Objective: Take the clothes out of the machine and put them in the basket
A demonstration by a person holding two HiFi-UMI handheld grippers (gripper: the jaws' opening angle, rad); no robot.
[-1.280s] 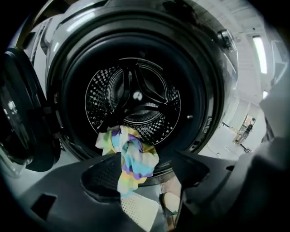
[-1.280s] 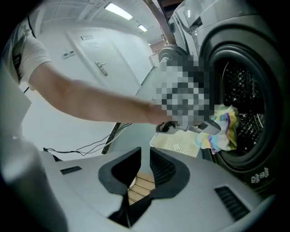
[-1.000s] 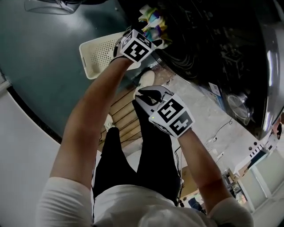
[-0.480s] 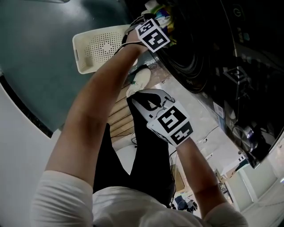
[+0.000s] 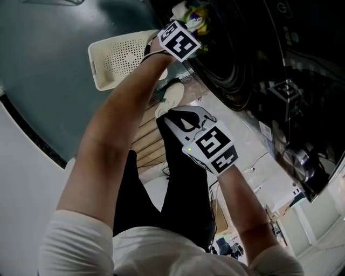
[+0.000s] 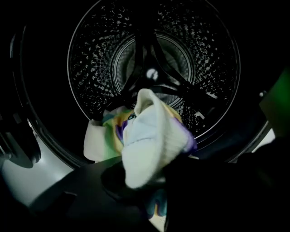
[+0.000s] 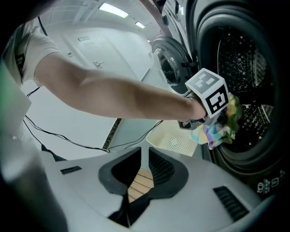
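Observation:
A colourful cloth point(image 6: 154, 131), white with yellow, green and purple, hangs at the mouth of the washing machine's drum point(image 6: 154, 54). My left gripper point(image 6: 154, 181) is closing on it, and its dark jaws press the cloth's lower part. In the head view the left gripper point(image 5: 188, 27) is at the top by the machine's opening point(image 5: 242, 64), with the cloth point(image 5: 188, 11) bunched beyond it. The cream perforated basket point(image 5: 116, 62) stands on the floor just left of it. My right gripper point(image 5: 180, 119) hangs mid-frame over the floor. Its jaws are almost together and empty.
Wooden slats point(image 5: 148, 137) and a white shoe point(image 5: 171, 97) lie below the right gripper. Black cables point(image 7: 68, 136) run across the pale floor. The right gripper view shows the basket point(image 7: 174, 140) beside the open drum point(image 7: 244, 90), with another machine's round door point(image 7: 170, 63) behind.
My left gripper has gone further toward the drum's mouth and now sits against the colourful cloth. The right gripper has stayed where it was.

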